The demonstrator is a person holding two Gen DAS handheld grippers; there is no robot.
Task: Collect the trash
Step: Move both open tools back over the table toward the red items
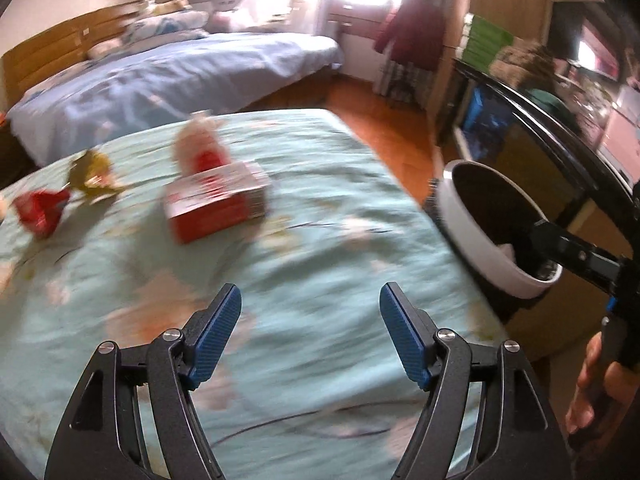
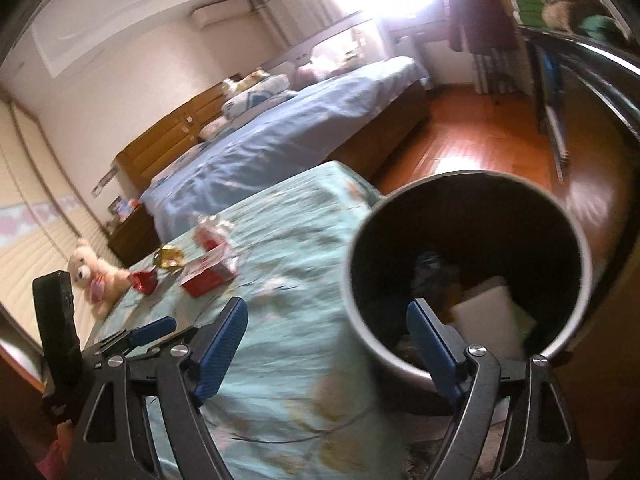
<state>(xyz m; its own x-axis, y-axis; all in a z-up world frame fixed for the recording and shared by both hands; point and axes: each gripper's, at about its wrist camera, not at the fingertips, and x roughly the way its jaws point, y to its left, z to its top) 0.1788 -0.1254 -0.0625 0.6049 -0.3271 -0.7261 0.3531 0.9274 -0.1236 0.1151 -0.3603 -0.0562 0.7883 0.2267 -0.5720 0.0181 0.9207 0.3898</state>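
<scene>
Motion blur smears the red wrapper (image 1: 38,212), the yellow wrapper (image 1: 90,176) and the red tissue box (image 1: 216,204) on the near bed (image 1: 320,240); no print is readable. Only the right view shows the teddy bear (image 2: 94,276) at far left. Left gripper (image 1: 310,332) and right gripper (image 2: 328,350) both gape, empty. The bin (image 2: 468,272) stands right.

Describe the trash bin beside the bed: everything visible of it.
The trash bin is a round, open-topped container with a pale outer wall and dark inside, no lid in view. It stands beside the corner of the green floral bed. Inside lie a white flat piece and some dark items. The right gripper's open fingers frame its near rim; contact cannot be told.
</scene>
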